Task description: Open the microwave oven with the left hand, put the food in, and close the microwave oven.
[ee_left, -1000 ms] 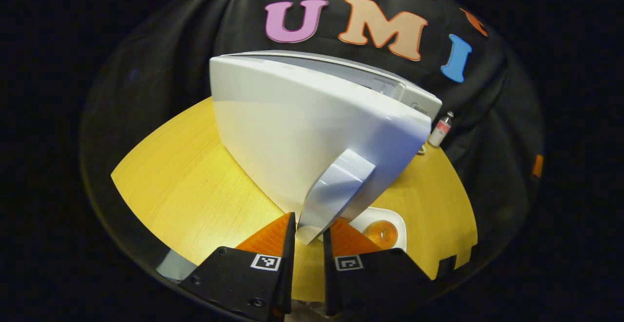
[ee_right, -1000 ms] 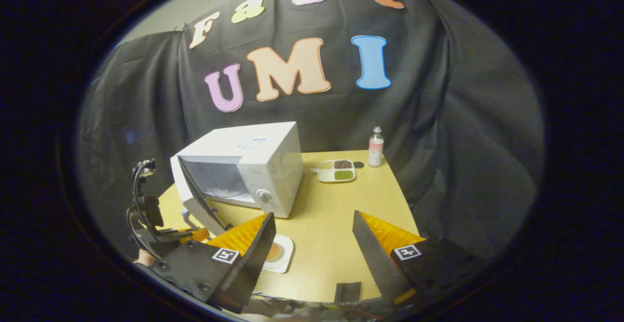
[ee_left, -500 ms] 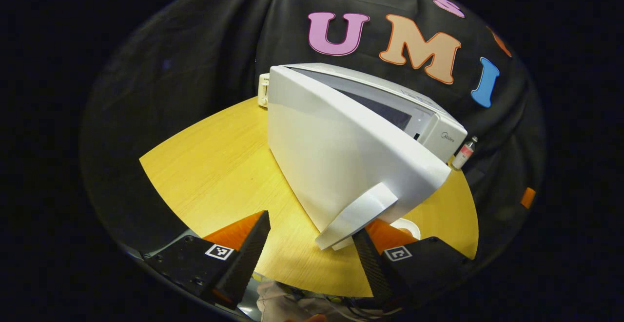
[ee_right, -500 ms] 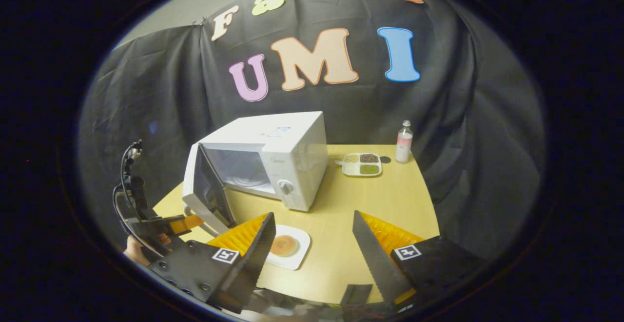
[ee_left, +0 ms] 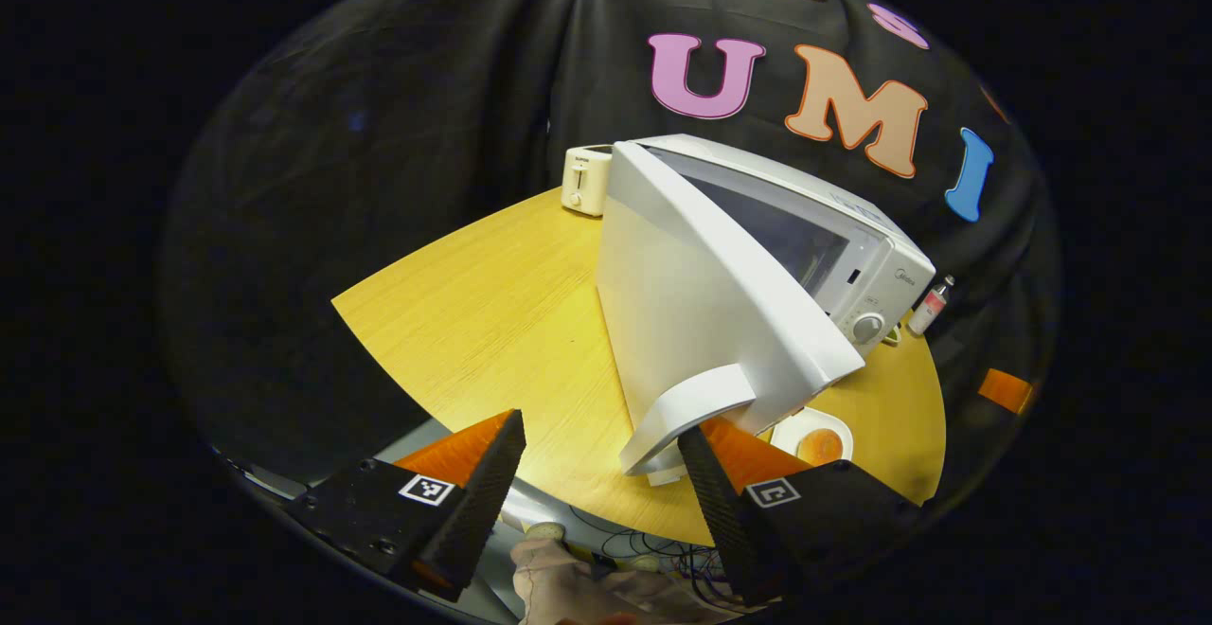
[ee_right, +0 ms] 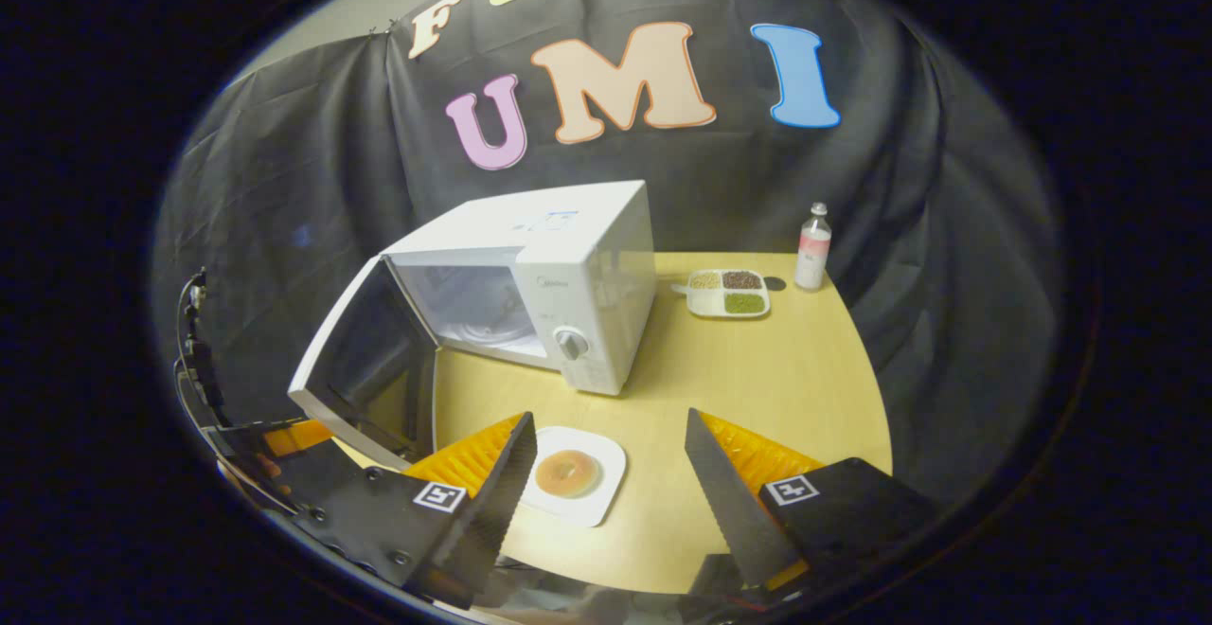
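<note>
Left gripper view: my left gripper (ee_left: 598, 473) hangs at the near edge of the table (ee_left: 492, 312) with its fingers spread wide and nothing between them. The microwave door (ee_left: 701, 322) stands swung out toward me; its handle (ee_left: 686, 412) lies just beside my right-hand finger (ee_left: 705, 483), and I cannot tell whether they touch. Open tabletop stretches left of the door as far as a small toaster (ee_left: 585, 180) at the far edge.

Right gripper view: my right gripper (ee_right: 606, 483) is also wide open and holds nothing; it hovers over the near edge. Between and beyond its fingers lies the food (ee_right: 566, 472) — a round, ring-shaped bun on a white plate (ee_right: 606, 492) — resting on the table in front of the microwave (ee_right: 559, 294), outside it. The cavity (ee_right: 473, 308) is exposed, with bare wood between plate and opening. The door reaches out to the near left, and my left gripper (ee_right: 284, 440) sits just beside its outer edge.

To the far right stand a divided dish (ee_right: 729, 294) of grains and, next to it, a bottle (ee_right: 812, 248). Black cloth (ee_right: 312, 199) closes the booth behind and at both sides. A hand (ee_left: 568, 587) shows below my left gripper.
</note>
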